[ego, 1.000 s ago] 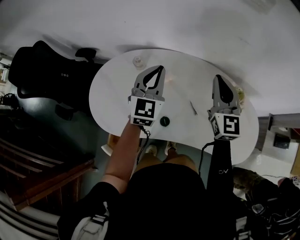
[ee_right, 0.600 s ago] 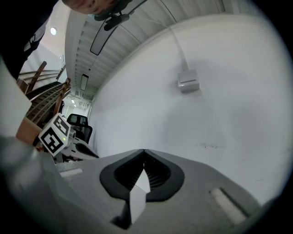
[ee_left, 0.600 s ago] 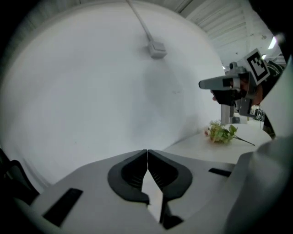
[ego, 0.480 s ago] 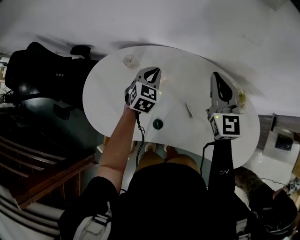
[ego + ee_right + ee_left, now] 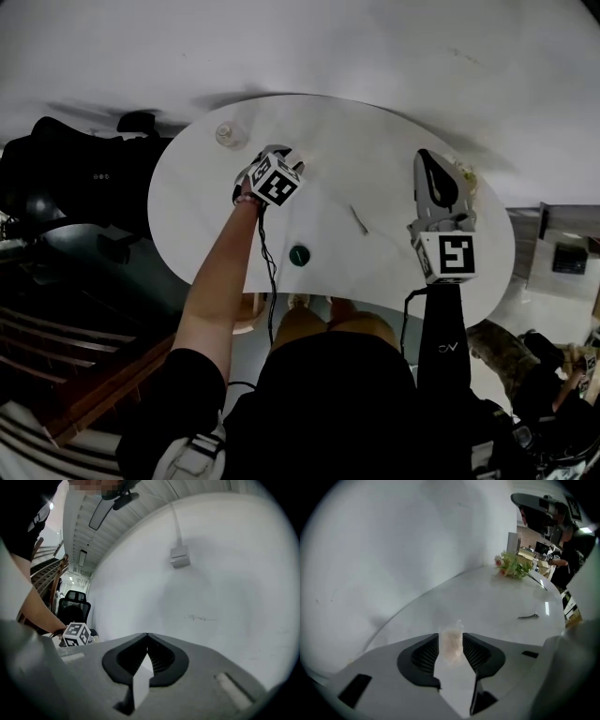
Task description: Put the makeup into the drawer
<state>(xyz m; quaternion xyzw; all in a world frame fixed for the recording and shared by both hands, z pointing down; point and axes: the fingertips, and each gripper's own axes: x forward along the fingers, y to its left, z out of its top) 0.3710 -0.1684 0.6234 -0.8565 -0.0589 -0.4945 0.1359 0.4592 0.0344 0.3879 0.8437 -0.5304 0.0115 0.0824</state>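
A small clear bottle with pinkish contents (image 5: 452,645) stands on the white oval table (image 5: 375,141). My left gripper (image 5: 451,638) points steeply down at it. Its jaws are opening, with the bottle between them and a thin gap on each side. In the head view the left gripper (image 5: 281,169) is mostly covered by its marker cube. My right gripper (image 5: 425,157) hovers over the table's right side, shut and empty; in its own view the right gripper (image 5: 147,635) faces the wall. No drawer shows in any view.
On the table are a clear jar (image 5: 226,134) at the far left, a dark green round item (image 5: 299,255) near the front edge, a thin dark stick (image 5: 359,219) in the middle and a flower sprig (image 5: 512,567) at the right. A black chair (image 5: 66,169) stands on the left.
My left gripper has dropped toward the table and tipped downward, and its shut jaws have parted around the small bottle. The right gripper has shifted only slightly.
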